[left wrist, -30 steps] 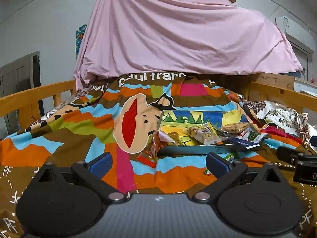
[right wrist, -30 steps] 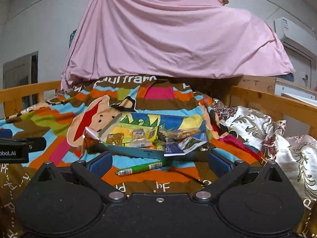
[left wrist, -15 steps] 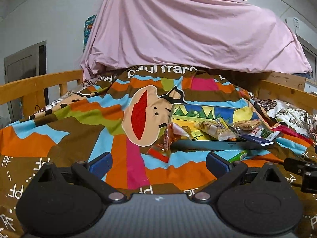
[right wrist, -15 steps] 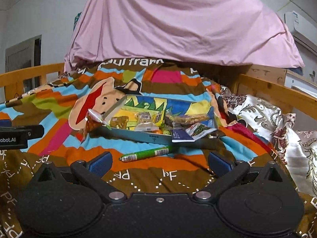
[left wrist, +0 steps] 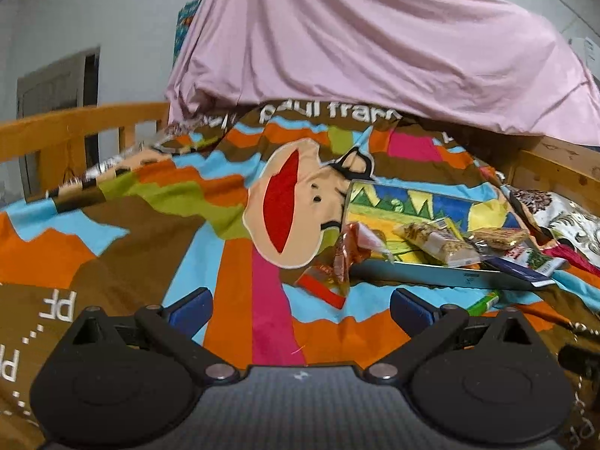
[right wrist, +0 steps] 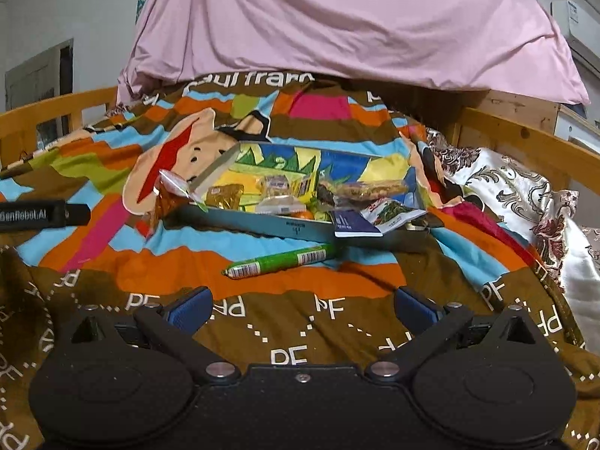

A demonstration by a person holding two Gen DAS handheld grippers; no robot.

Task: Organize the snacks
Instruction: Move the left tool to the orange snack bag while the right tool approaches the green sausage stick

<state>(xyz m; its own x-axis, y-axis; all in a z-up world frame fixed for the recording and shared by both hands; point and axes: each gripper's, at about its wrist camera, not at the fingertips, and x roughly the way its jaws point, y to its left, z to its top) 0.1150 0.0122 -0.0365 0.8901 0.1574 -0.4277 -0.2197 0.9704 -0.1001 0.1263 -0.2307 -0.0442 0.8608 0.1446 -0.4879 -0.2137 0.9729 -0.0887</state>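
A shallow grey tray (right wrist: 285, 225) (left wrist: 442, 274) lies on the colourful bedspread and holds several snack packets, among them a granola bar (left wrist: 437, 243) and a dark blue packet (right wrist: 352, 224) hanging over its near rim. An orange wrapper (left wrist: 343, 258) (right wrist: 165, 197) leans at the tray's left corner. A green tube snack (right wrist: 281, 261) (left wrist: 483, 302) lies on the spread just before the tray. My left gripper (left wrist: 300, 305) is open and empty, short of the tray and to its left. My right gripper (right wrist: 302, 305) is open and empty, just behind the green tube.
A pink sheet (right wrist: 337, 18) drapes over a heap at the back. Wooden bed rails (left wrist: 75, 127) (right wrist: 525, 142) run along both sides. A floral satin quilt (right wrist: 525, 195) bunches at the right. The left gripper's body (right wrist: 41, 214) shows at the right wrist view's left edge.
Both grippers have moved forward and lower toward the tray. The left one has also swung left, so the tray sits further right in its view. Jaws stay open.
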